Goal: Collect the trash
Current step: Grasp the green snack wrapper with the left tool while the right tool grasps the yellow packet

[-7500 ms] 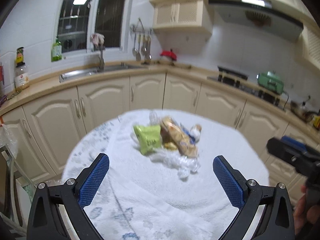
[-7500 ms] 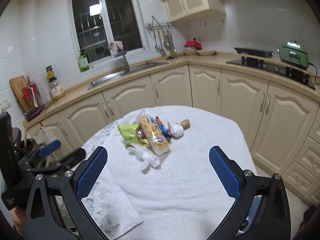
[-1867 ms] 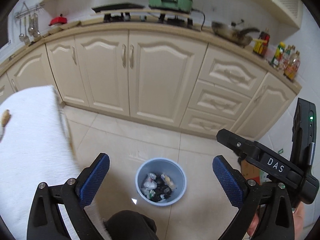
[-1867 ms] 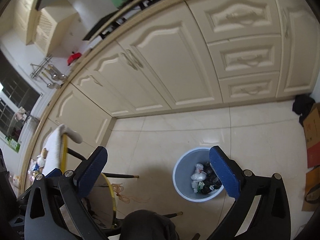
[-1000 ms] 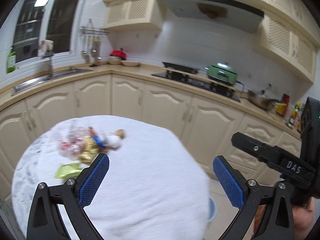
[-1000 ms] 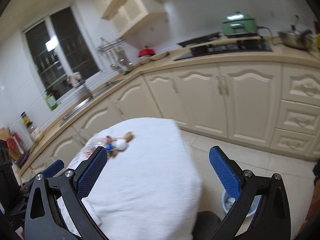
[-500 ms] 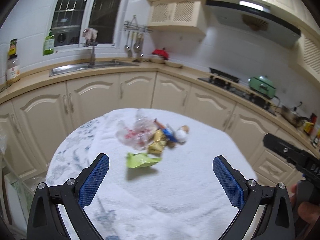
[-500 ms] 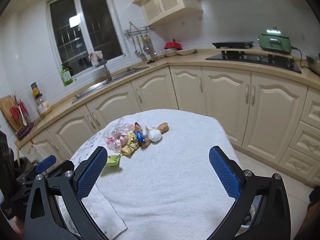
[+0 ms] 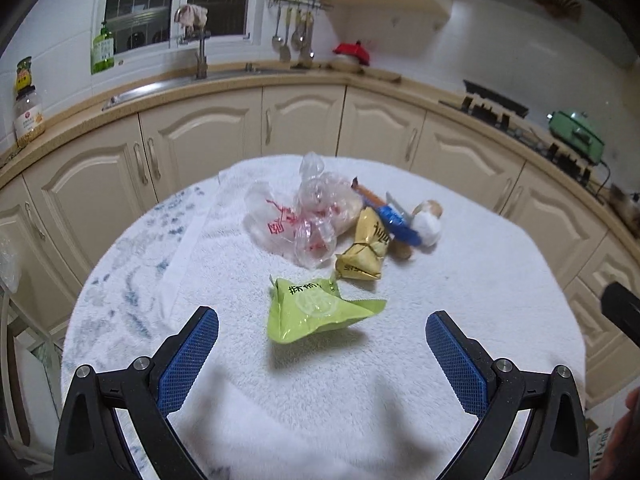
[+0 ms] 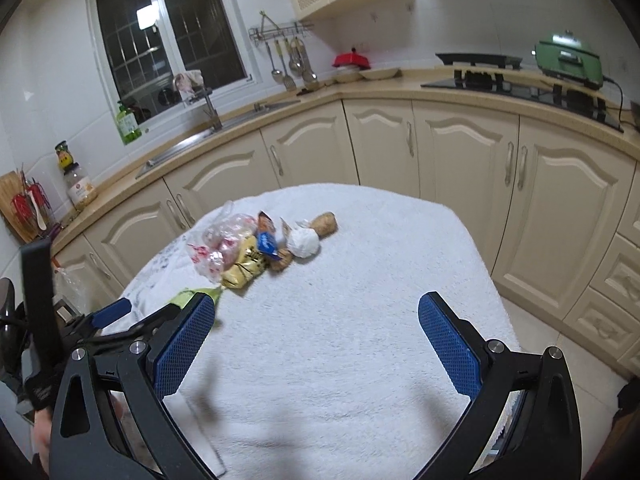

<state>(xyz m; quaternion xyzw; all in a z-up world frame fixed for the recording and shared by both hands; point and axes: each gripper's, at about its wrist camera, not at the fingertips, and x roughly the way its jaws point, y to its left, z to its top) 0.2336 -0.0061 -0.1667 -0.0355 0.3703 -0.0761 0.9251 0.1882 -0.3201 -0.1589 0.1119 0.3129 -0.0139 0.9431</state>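
Observation:
A heap of trash lies on a round table under a white towel (image 9: 460,272). Nearest to me in the left wrist view is a green wrapper (image 9: 316,308), with my left gripper (image 9: 322,356) open just short of it, jaws wide on either side. Behind it lie a yellow wrapper (image 9: 366,248), a clear plastic bag with red print (image 9: 304,216), a blue wrapper (image 9: 396,220) and a white wad (image 9: 427,225). My right gripper (image 10: 320,340) stands open over the bare towel (image 10: 380,280), well short of the yellow wrapper (image 10: 244,268), white wad (image 10: 303,243) and brown lump (image 10: 325,223).
Cream kitchen cabinets (image 9: 296,128) curve around behind the table, with a sink (image 9: 200,76) and a hob (image 10: 500,80) on the counter. The floor (image 10: 568,364) shows to the right of the table. The left gripper's body (image 10: 80,324) sits at the table's left edge.
Both views have moved in closer to the table since half a second ago. The green wrapper now lies near my left gripper's open jaws. Earlier the views pointed down at a floor bin.

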